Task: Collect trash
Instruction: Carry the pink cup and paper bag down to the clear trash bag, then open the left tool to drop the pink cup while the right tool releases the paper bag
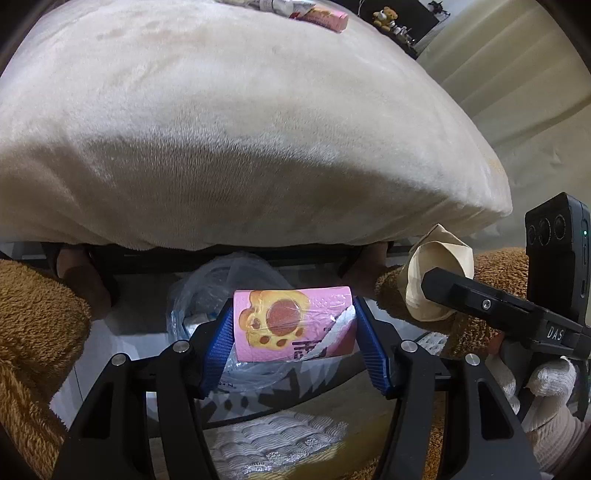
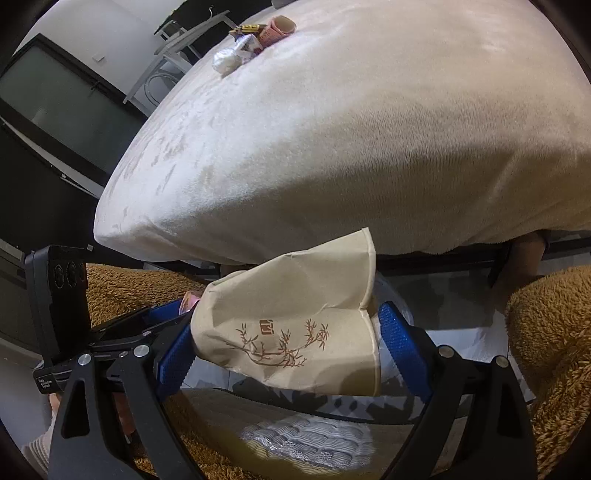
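Observation:
In the left wrist view my left gripper (image 1: 293, 326) is shut on a pink snack packet (image 1: 291, 325) with a paw-shaped biscuit printed on it, both blue pads pressing its ends. It hangs over a clear plastic bag (image 1: 207, 291) below the table edge. In the right wrist view my right gripper (image 2: 286, 332) is shut on a crushed beige paper cup (image 2: 295, 325) with a bamboo print. The cup (image 1: 436, 266) also shows at the right of the left wrist view, close beside the packet. More trash (image 2: 251, 40) lies at the far end of the table, including another pink packet (image 1: 327, 16).
A table under a cream plush cloth (image 1: 240, 129) fills the upper part of both views, its near edge just above the grippers. Knees in brown fleece (image 1: 33, 332) flank the bag. A white-gloved hand (image 1: 546, 384) holds the right gripper. A patterned rug (image 1: 280, 435) lies below.

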Tool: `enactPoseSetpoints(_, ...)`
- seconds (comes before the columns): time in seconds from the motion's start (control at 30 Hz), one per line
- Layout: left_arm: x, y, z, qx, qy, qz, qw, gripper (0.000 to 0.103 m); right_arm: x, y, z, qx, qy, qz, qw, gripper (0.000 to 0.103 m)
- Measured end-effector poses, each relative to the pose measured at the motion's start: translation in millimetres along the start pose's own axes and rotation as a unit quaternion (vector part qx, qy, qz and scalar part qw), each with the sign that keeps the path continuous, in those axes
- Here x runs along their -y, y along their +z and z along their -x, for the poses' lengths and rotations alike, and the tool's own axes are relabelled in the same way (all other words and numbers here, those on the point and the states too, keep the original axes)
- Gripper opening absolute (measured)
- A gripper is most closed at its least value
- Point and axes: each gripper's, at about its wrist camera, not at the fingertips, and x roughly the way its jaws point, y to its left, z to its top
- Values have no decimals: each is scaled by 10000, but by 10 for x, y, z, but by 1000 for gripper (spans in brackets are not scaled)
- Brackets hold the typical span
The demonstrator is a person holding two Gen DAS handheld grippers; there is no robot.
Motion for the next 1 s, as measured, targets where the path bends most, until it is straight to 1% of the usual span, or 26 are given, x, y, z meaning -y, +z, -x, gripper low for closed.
enactPoseSetpoints(0.17, -28, 23, -254, -438, 140, 83, 9989, 60, 90, 56, -221, -414, -18, -322, 9986, 90)
enactPoseSetpoints(0.3, -77, -20, -402, -800, 288, 158, 9963, 60, 157, 84, -392, -717, -100, -548, 9959, 90)
enactPoseSetpoints(0.4, -143, -32, -471, -987, 235, 343, 9942, 60, 206, 65, -531, -999, -173, -723, 9922, 90)
enactPoseSetpoints(0.5, -205, -27, -519, -1121, 245, 454, 9924, 60, 251, 65, -646, -1214, -245, -848, 9887, 90)
enactPoseSetpoints(0.6, -259, -29, -590, -1272, 219, 598, 9898, 60, 252, 81, -725, -1359, -171, -954, 9860, 90)
enactPoseSetpoints(0.77, -281, -24, -646, -1444, 220, 646, 9872, 60, 312, 73, -880, -1620, -271, -1082, 9805, 90)
enactPoseSetpoints(1.0, -383, -41, -730, -1706, 258, 802, 9817, 60, 349, 77, -979, -1822, -434, -1175, 9752, 90)
